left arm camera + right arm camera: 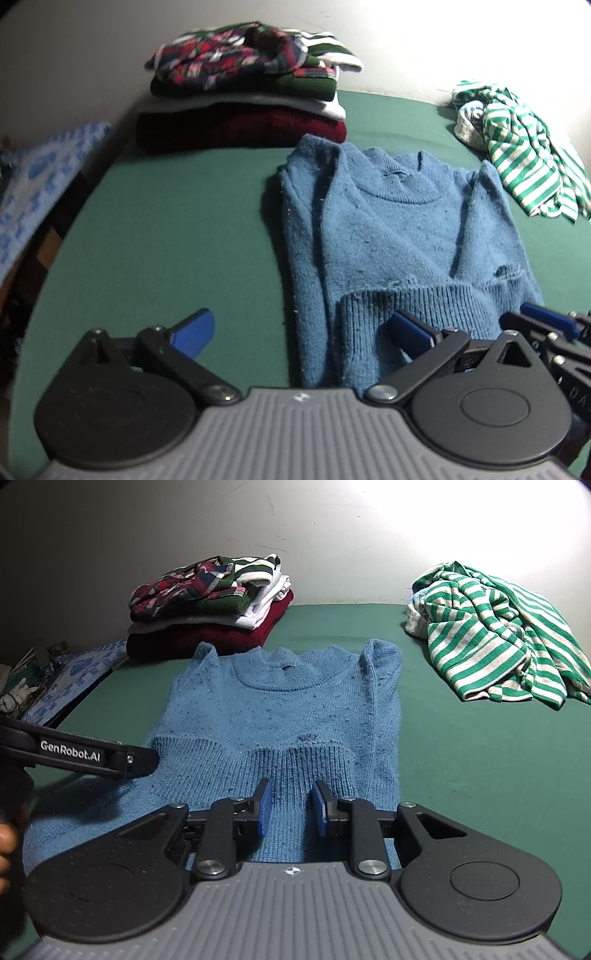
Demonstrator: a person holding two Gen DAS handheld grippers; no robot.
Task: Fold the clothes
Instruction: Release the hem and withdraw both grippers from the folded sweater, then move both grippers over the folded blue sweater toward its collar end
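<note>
The wide green cloth-covered surface (480, 760) carries everything I have to work with, and I take the blue knitted crew-neck sweater (280, 716) as my landmark. It lies flat in the middle of the surface, neck away from me, both sleeves already folded in over the body, the ribbed hem band doubled up toward the chest on the near side.

Beyond the sweater's left shoulder, just touching or nearly so, stands the stack of folded clothes (207, 609): a dark red knit at the bottom, white pieces above it, a red-and-green plaid garment on top. Well to the right of the sweater's right shoulder lies a crumpled green-and-white striped garment (495, 642), not yet folded, with something pale bunched under its far edge.

My right tongs (291, 808) hover low over the sweater's near ribbed edge, their blue pads a little apart with knit showing between them; they grip nothing that I can make out. My left tongs (303, 332) are spread wide over the sweater's near left corner, one pad above bare green cloth to the left of the sweater, the other above the ribbing.

I judge the fold to be near its end: sleeves in, hem partly turned up. The next move, as I read it, calls for both tongs to close on the near edge, one at each side, and carry it evenly up to the neckline, so the wool does not skew or drag the sleeves loose.
</note>
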